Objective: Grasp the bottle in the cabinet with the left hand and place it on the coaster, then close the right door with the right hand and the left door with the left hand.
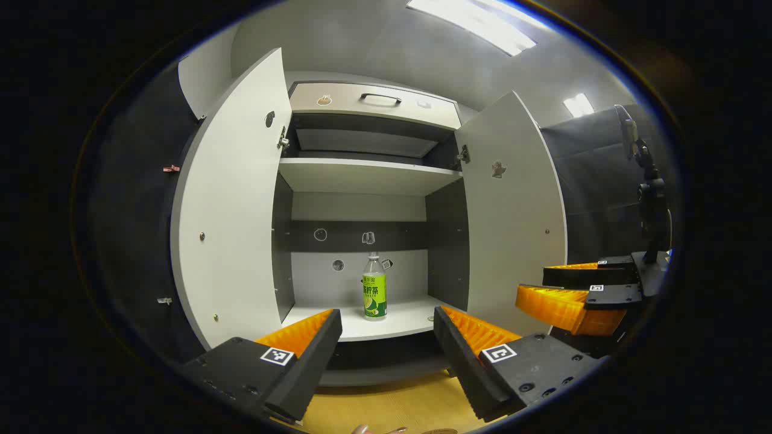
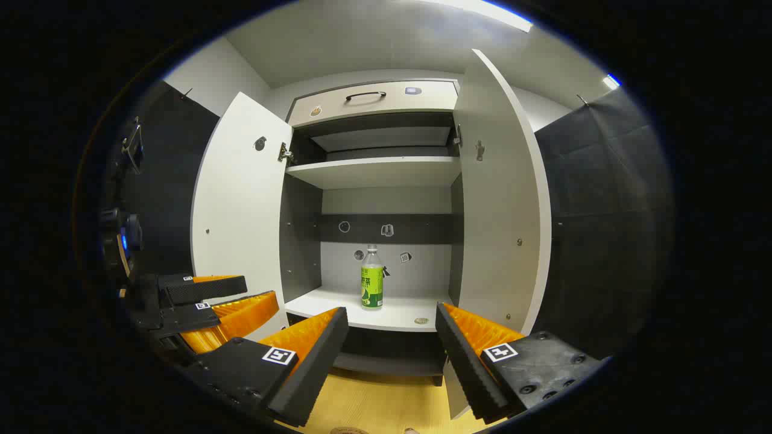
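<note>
Right now I have the bottle (image 1: 374, 288) standing upright on the lower shelf (image 1: 398, 319) of the cabinet (image 1: 362, 175), just above the centre of the left gripper view and dead ahead between my left gripper (image 1: 386, 337)'s spread fingers. Its long axis is vertical, cap up. That gripper is released, jaws wide and holding nothing, and sits well short of the shelf edge — so I judge the coming move to be a straight push forward, fingers passing either side of the label. The right gripper (image 2: 391, 340) is likewise spread and empty; in the left gripper view it shows at the right edge of the frame, beside the right door (image 1: 512, 211). Both that and the left door (image 1: 235, 205) stand swung open. I cannot make out the coaster with any confidence.
</note>
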Available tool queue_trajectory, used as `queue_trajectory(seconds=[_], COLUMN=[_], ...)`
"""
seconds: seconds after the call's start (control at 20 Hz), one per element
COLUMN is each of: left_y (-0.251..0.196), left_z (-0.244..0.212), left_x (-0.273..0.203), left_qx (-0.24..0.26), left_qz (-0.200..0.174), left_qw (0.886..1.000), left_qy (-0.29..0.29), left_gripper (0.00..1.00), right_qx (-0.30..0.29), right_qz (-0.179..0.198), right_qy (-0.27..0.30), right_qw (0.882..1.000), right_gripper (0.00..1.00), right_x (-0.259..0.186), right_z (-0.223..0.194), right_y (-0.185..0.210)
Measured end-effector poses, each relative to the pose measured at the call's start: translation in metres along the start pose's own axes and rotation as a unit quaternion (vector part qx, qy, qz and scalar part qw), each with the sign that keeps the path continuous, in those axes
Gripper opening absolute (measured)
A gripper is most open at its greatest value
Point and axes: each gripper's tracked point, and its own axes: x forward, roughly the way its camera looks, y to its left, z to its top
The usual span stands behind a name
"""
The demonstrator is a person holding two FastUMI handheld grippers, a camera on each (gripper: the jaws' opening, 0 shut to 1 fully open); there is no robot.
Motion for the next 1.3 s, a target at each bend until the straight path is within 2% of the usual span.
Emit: queue_trajectory(seconds=[0.25, 0.5, 0.9, 1.1, 1.15, 1.2, 1.3], left_y=[0.006, 0.009, 0.019, 0.019, 0.019, 0.018, 0.019], left_z=[-0.001, -0.005, -0.012, -0.012, -0.01, -0.009, -0.007], left_x=[0.003, 0.01, 0.014, 0.018, 0.021, 0.024, 0.035], left_qx=[0.0, 0.001, -0.007, -0.014, -0.015, -0.014, -0.004], left_qz=[-0.003, -0.011, -0.025, -0.047, -0.051, -0.056, -0.057], left_qw=[1.0, 1.0, 1.0, 0.999, 0.999, 0.998, 0.998], left_qy=[-0.002, 0.001, 0.005, 0.002, -0.001, -0.003, -0.008], left_gripper=[0.97, 0.97, 0.97, 0.97, 0.97, 0.97, 0.97], right_qx=[0.008, 0.03, 0.016, 0.008, 0.006, 0.003, -0.005], right_qz=[-0.008, 0.001, -0.023, -0.032, -0.036, -0.039, -0.045], right_qy=[-0.003, 0.016, 0.022, 0.018, 0.016, 0.016, 0.018], right_qw=[1.0, 0.999, 0.999, 0.999, 0.999, 0.999, 0.999], right_gripper=[0.96, 0.97, 0.97, 0.97, 1.0, 0.97, 0.97], right_x=[0.003, 0.01, 0.008, 0.002, 0.0, -0.001, -0.004], right_z=[0.001, -0.009, -0.012, -0.012, -0.011, -0.012, -0.013], right_y=[-0.001, 0.006, 0.008, 0.015, 0.015, 0.015, 0.012])
